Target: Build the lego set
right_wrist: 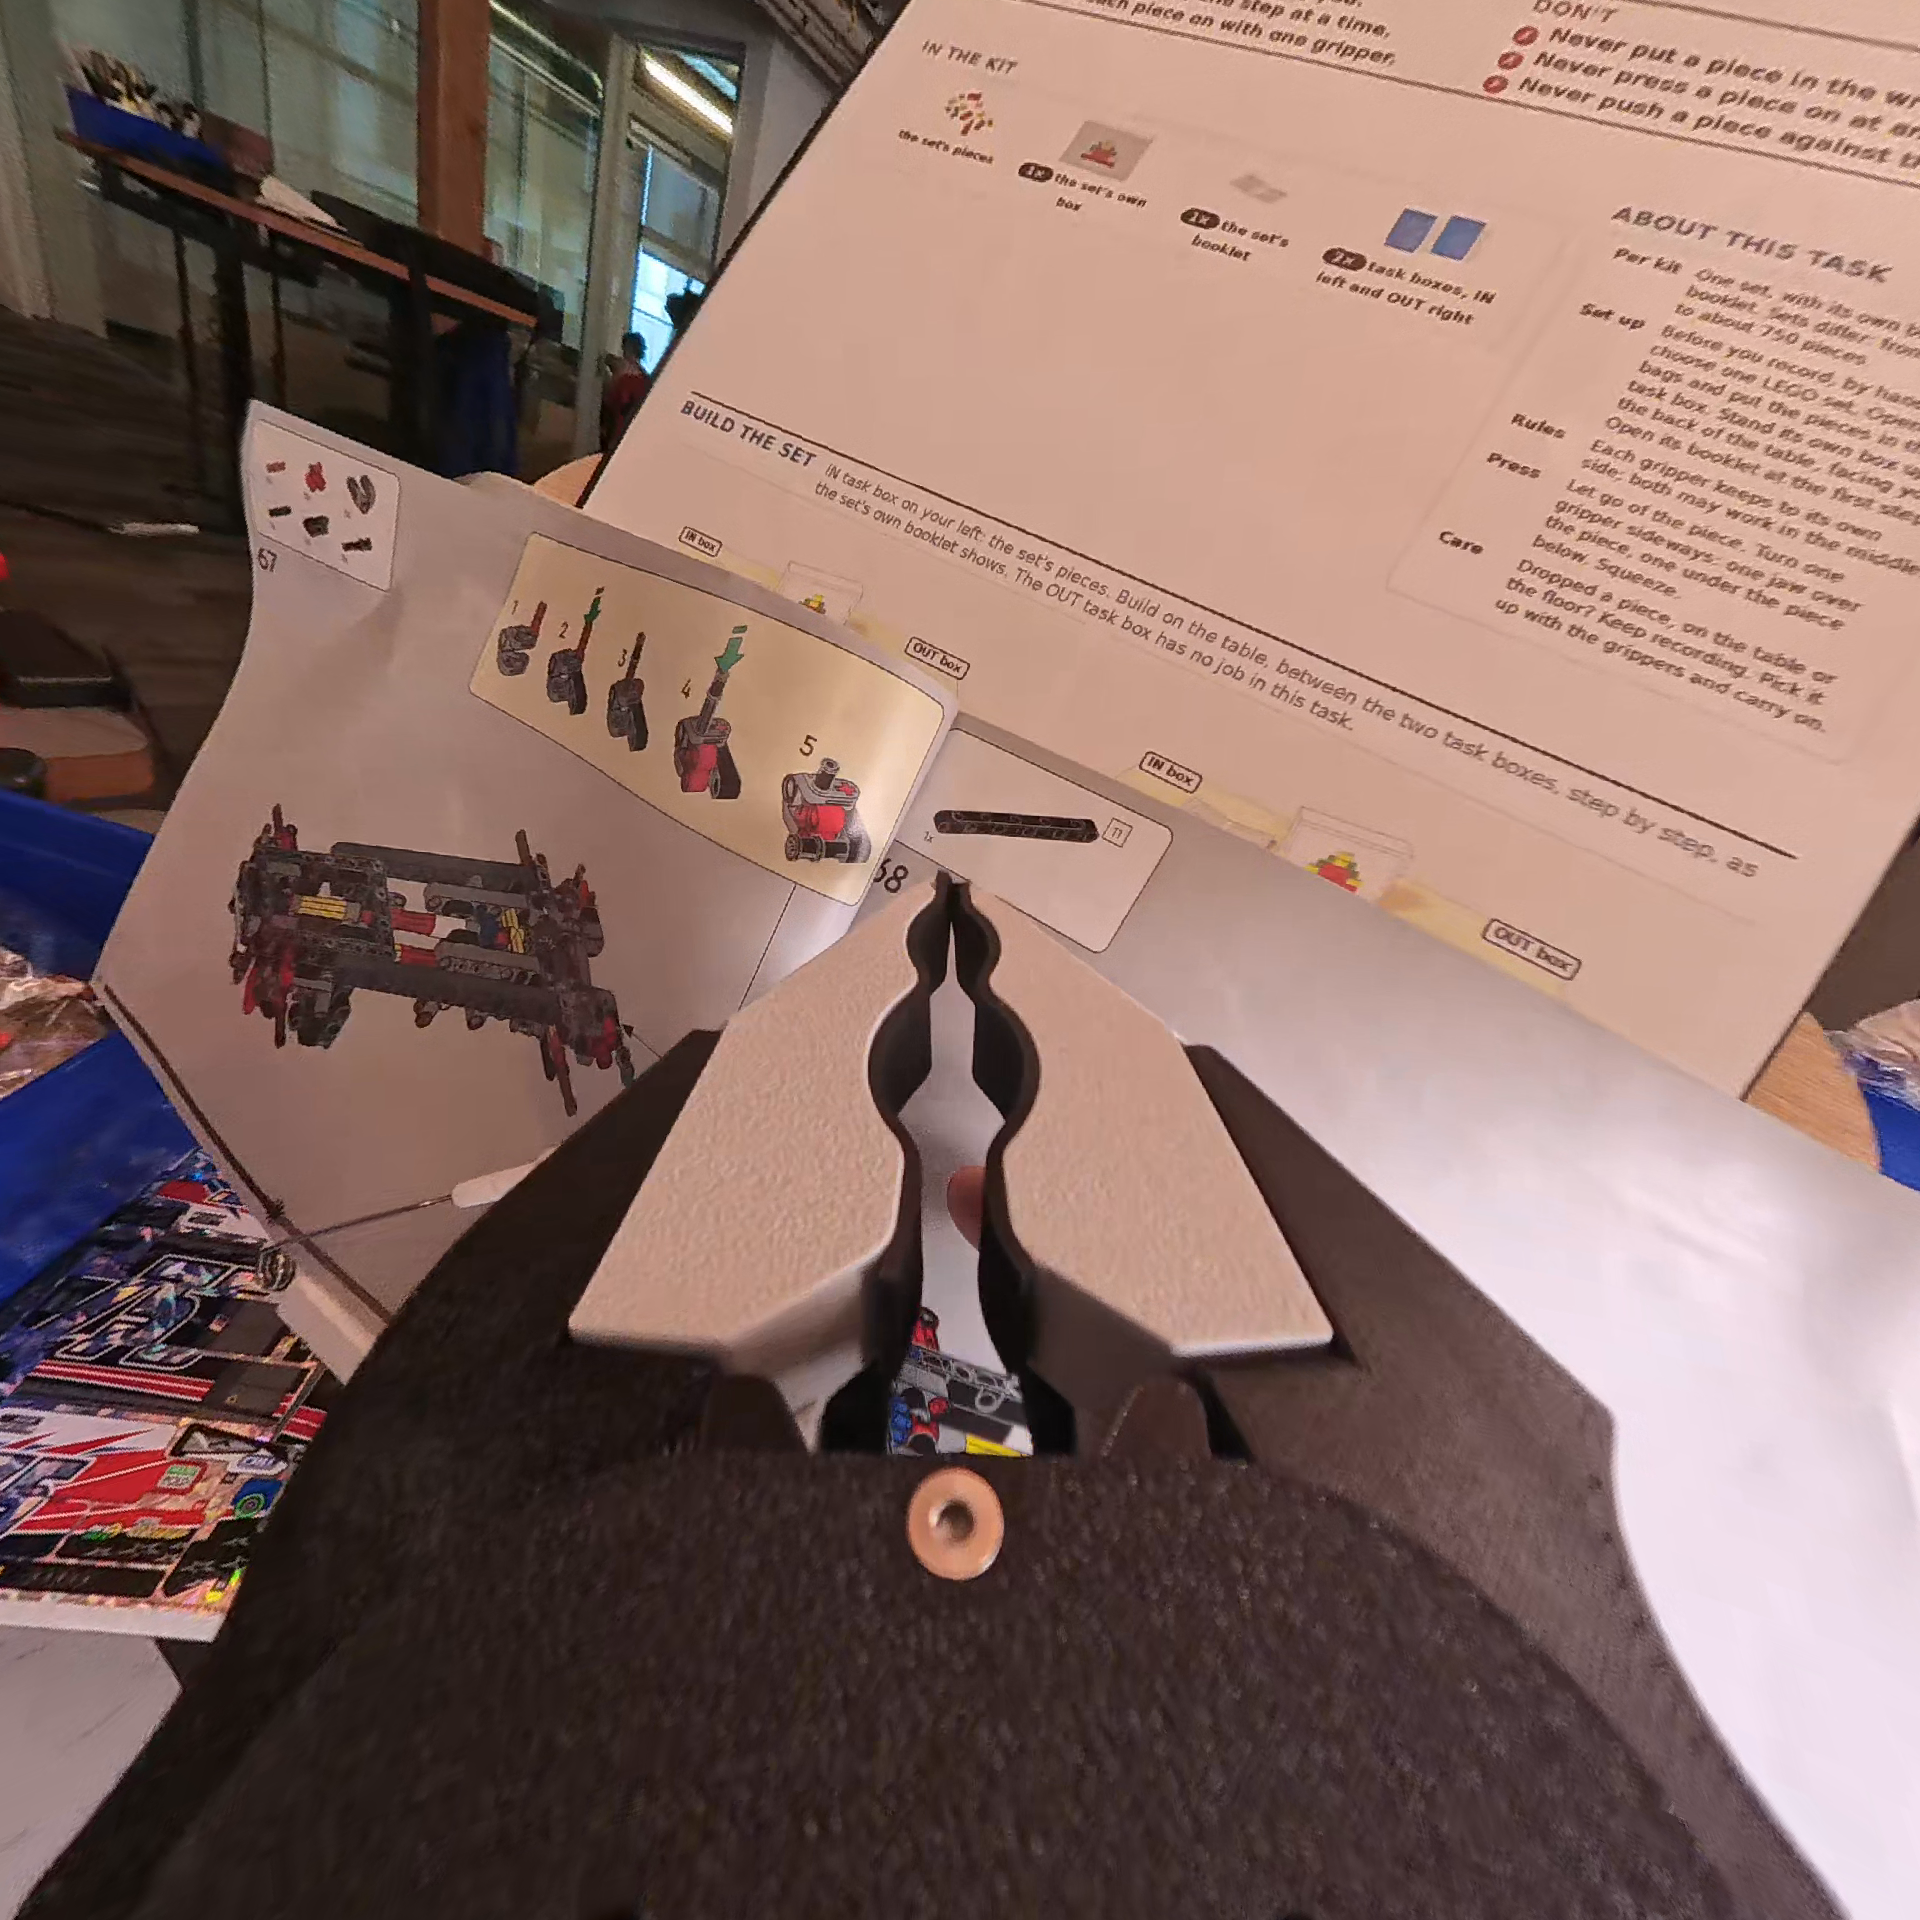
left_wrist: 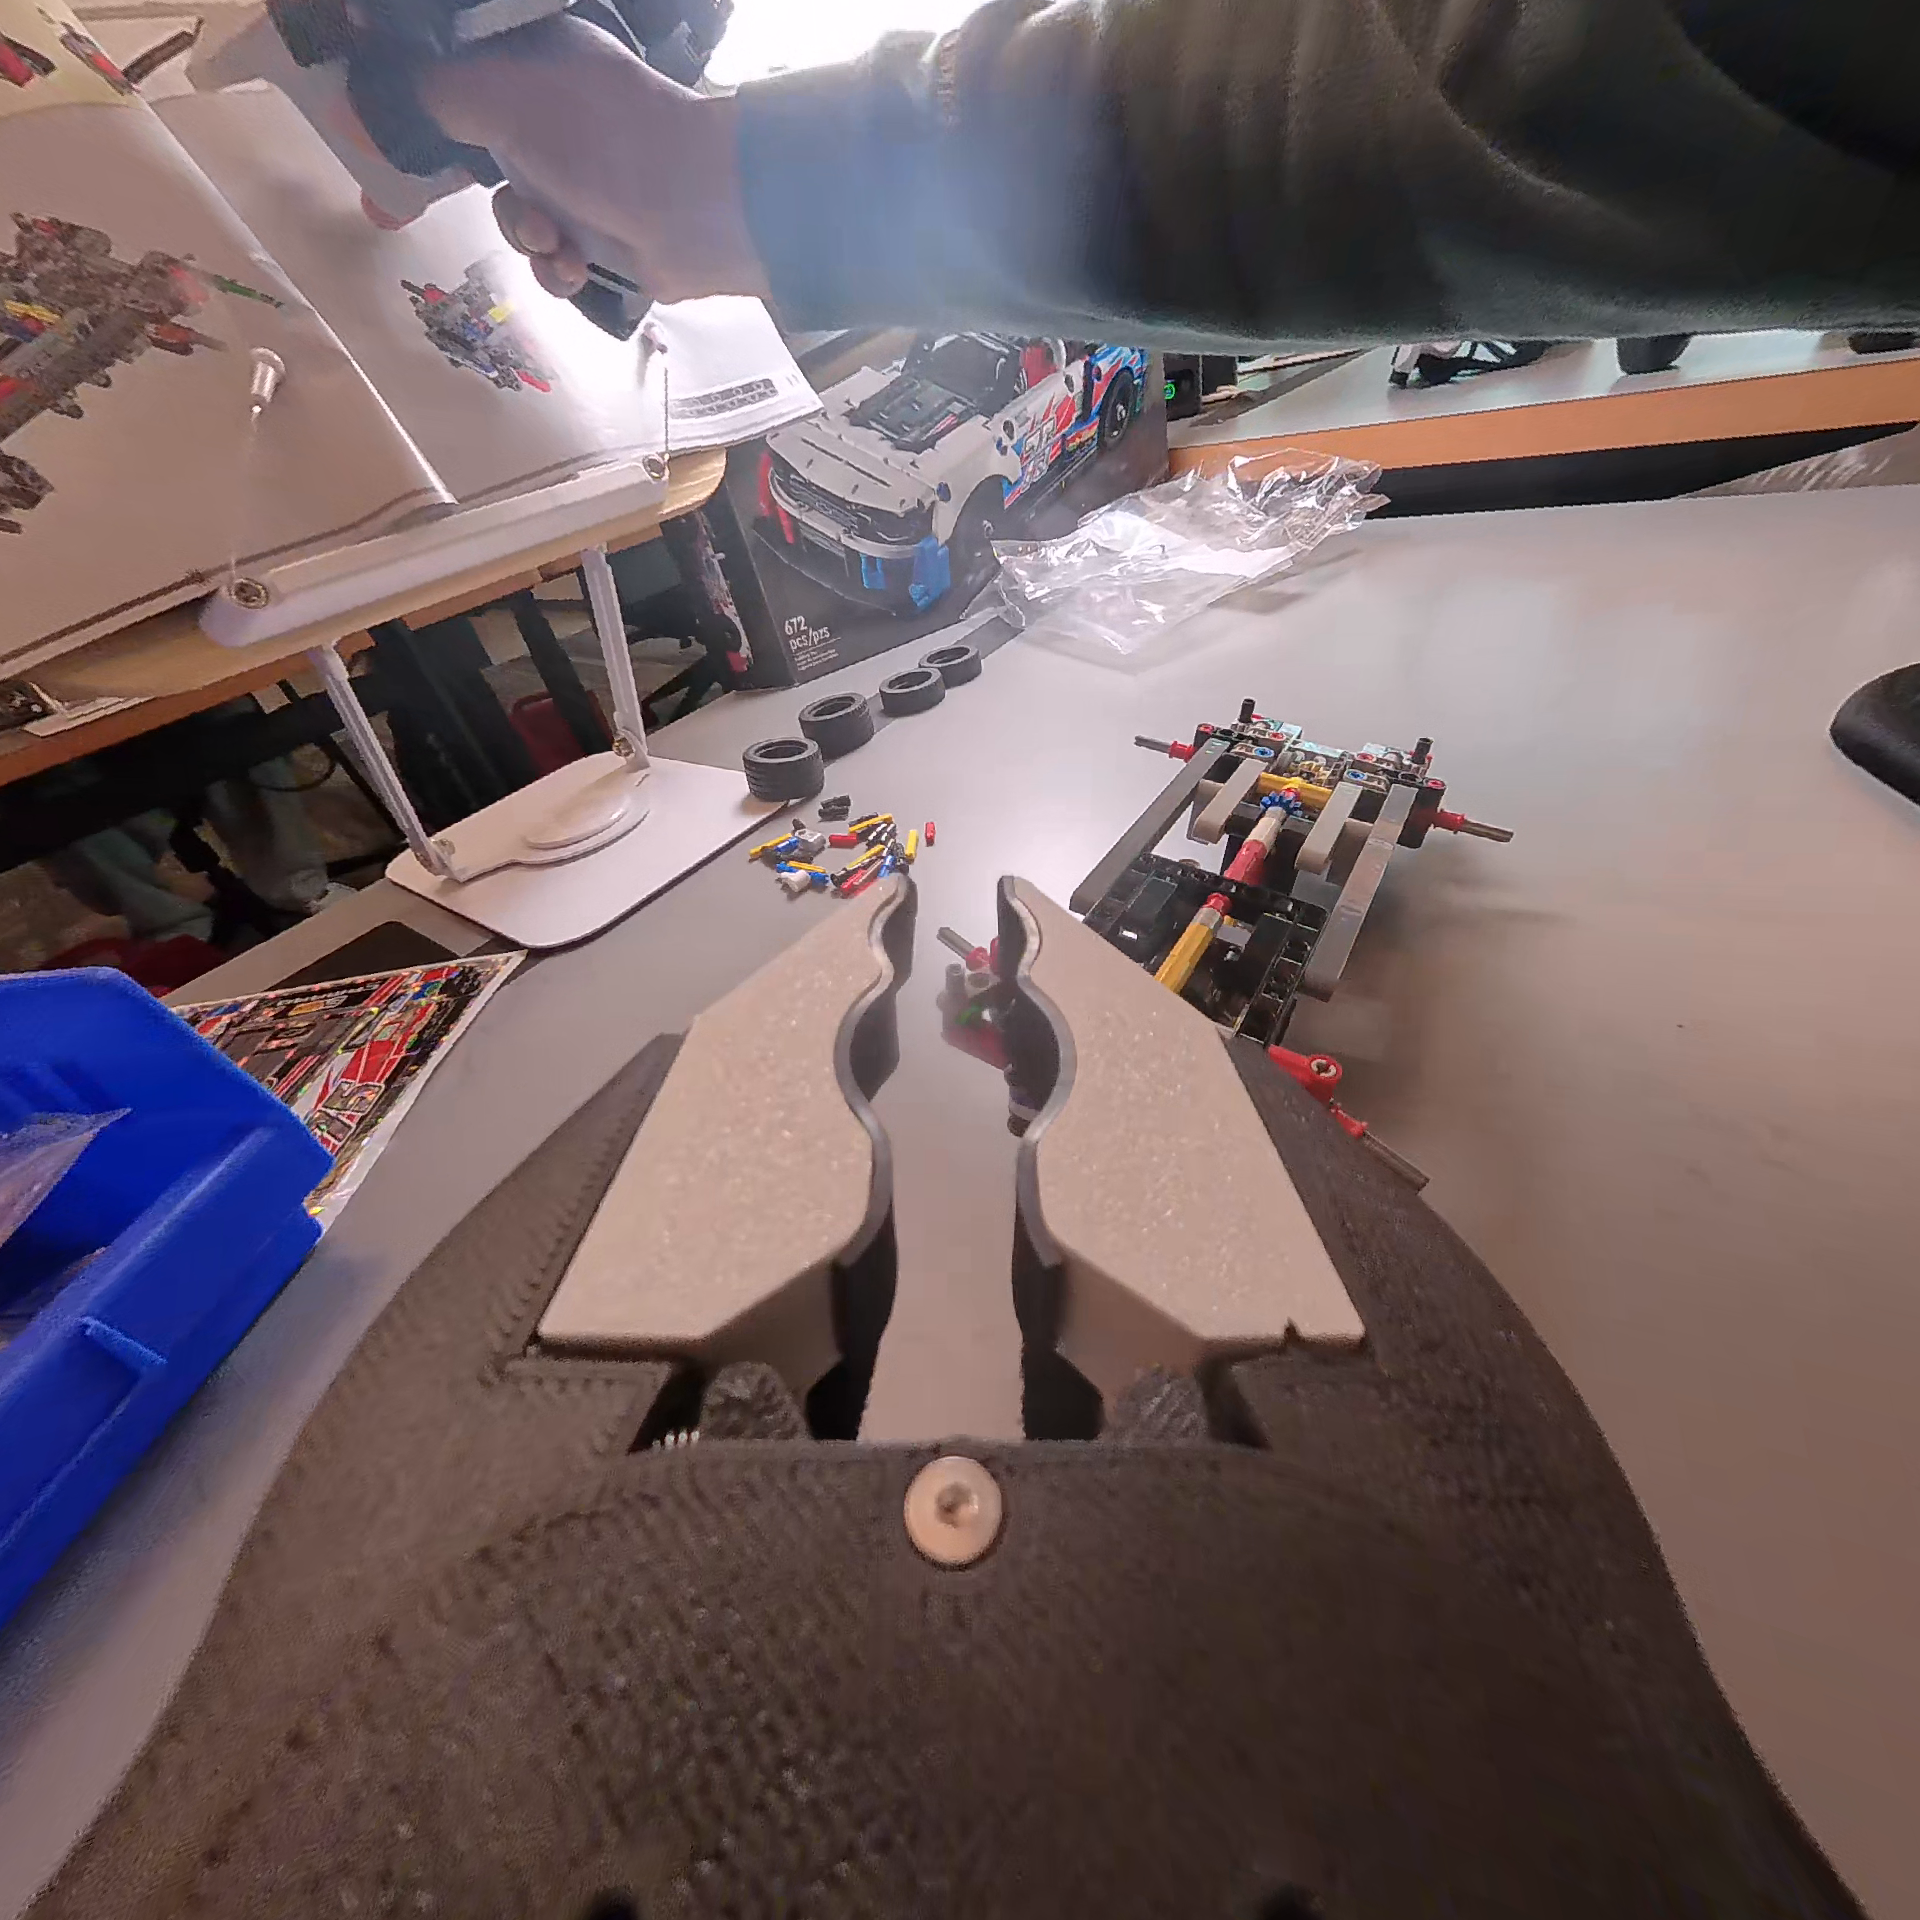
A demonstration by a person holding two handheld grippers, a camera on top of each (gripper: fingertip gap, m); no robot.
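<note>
- The left gripper is hovering low over the grey table, its jaws standing apart with nothing held between them.
- Just past its tips, a small red and grey piece is lying on the table.
- The half-built car frame is sitting flat on the table to the right of that piece, close by.
- Loose small pieces are lying scattered ahead, and four black tyres are sitting in a row beyond them.
- The set's box is standing at the back, crumpled clear bags beside it.
- A blue bin and a sticker sheet are sitting on the left.
- The right gripper is up at the open booklet on its white stand, jaws pressed together at the tips, pinching a page that is lifting away from the spread.
- A printed instruction card is standing behind the booklet.
</note>
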